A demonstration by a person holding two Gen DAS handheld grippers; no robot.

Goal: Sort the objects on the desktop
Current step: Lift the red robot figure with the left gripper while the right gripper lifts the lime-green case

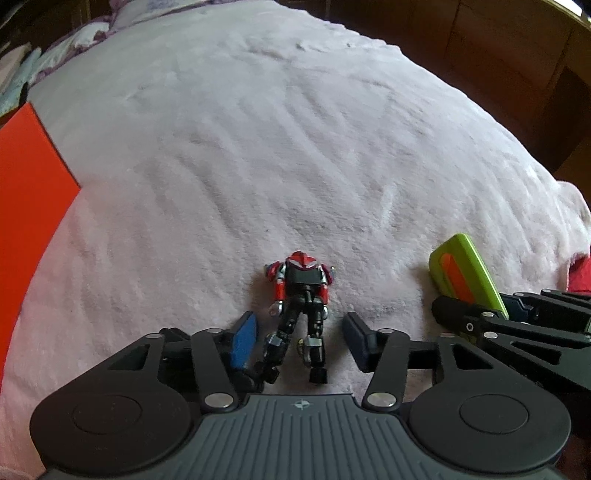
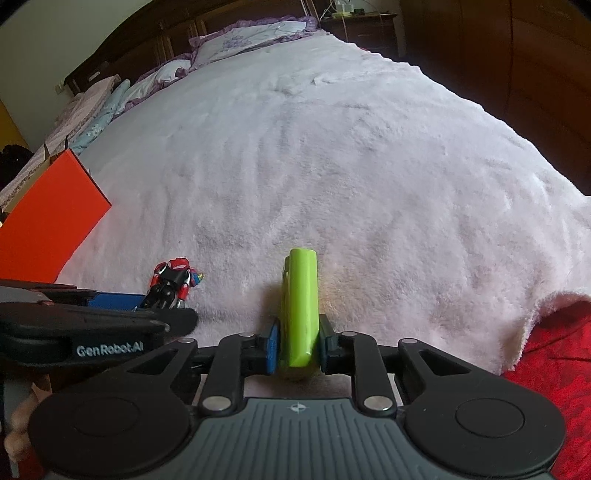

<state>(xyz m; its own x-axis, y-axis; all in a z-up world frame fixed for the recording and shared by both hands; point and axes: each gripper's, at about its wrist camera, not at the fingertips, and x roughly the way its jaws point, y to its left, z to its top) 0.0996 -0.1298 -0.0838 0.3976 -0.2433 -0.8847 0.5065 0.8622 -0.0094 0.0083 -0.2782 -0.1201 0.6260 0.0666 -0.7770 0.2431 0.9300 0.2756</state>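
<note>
A red and black toy robot (image 1: 301, 295) lies on the pale fluffy blanket (image 1: 258, 147), head away from me, legs between the blue pads of my left gripper (image 1: 301, 334). That gripper is open and its pads stand apart from the toy. In the right wrist view the same toy robot (image 2: 173, 282) lies at the left, beside the left gripper's arm. My right gripper (image 2: 297, 345) is shut on a lime-green case (image 2: 300, 306), held on edge with its far end over the blanket. The green case (image 1: 463, 271) shows an orange strip in the left wrist view.
An orange box (image 2: 51, 218) stands at the left on the blanket (image 2: 332, 166). Pillows (image 2: 251, 35) lie at the far end of the bed. A red cloth (image 2: 554, 350) shows under the blanket's right edge. Dark wooden furniture (image 2: 517, 74) rises on the right.
</note>
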